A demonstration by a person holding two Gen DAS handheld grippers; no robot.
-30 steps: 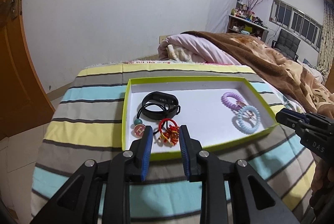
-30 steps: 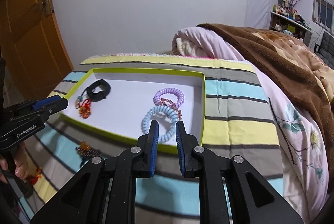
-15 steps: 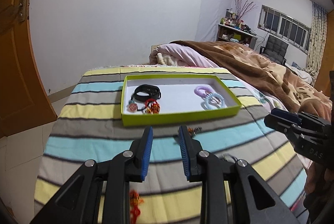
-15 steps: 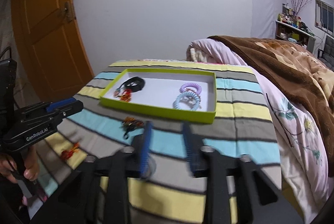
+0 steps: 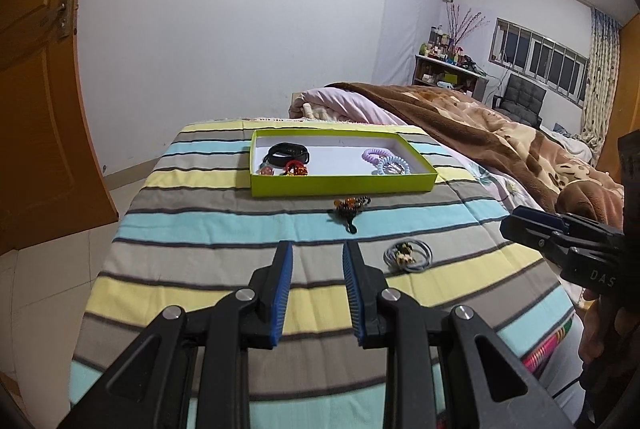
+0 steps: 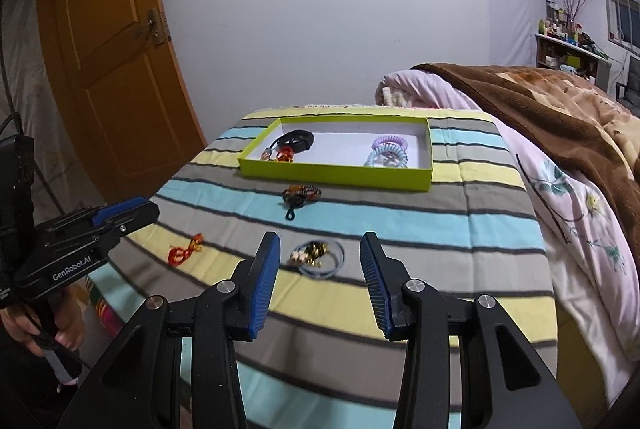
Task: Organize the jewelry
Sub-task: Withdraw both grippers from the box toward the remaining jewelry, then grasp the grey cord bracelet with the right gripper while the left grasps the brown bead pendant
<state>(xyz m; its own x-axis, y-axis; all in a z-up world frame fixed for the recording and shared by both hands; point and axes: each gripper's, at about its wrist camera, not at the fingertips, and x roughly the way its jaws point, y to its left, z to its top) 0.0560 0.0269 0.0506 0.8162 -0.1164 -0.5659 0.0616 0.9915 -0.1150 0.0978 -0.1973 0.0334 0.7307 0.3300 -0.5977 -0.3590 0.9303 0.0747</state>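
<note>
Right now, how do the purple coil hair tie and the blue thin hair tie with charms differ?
The purple coil hair tie lies inside the green box; the blue thin hair tie lies outside it on the striped blanket. The purple one is thick and spiral; the blue one is a thin loop carrying small charms. Both are round loops, ungripped.

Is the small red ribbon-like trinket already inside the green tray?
No. In the right wrist view the small red ribbon-like trinket lies on the striped blanket, well short of the shallow green tray.
</note>
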